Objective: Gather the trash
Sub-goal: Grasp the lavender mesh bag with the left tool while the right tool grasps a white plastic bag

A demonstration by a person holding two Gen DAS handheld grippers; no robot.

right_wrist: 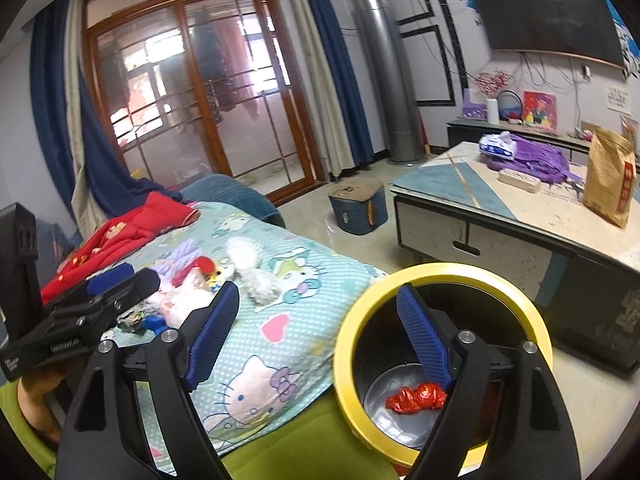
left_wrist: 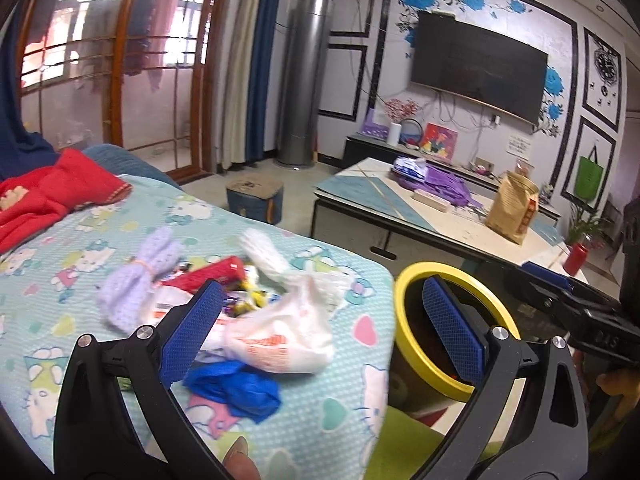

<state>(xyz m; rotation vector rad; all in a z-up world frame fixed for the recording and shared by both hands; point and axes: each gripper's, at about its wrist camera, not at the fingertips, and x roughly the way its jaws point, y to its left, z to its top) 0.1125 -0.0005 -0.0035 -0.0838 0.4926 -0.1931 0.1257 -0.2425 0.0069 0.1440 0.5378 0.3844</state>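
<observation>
I'm hovering both claws wide open and empty: left claw (left_wrist: 320, 320) nearing the white crumpled plastic bag (left_wrist: 280, 340), right claw (right_wrist: 320, 328) beside the yellow-rimmed round bin (right_wrist: 348, 344) for dropping.

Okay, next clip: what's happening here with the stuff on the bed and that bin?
A person is clearing litter off a cartoon-cat bedspread using two tools. Both the left hand-held gripper and the right hand-held gripper are open and empty. The left one is over the pile: a white printed plastic bag, a crumpled blue plastic scrap and a red wrapper. The right one is over the yellow-rimmed round bin, where a crumpled red wrapper lies at the bottom.
</observation>
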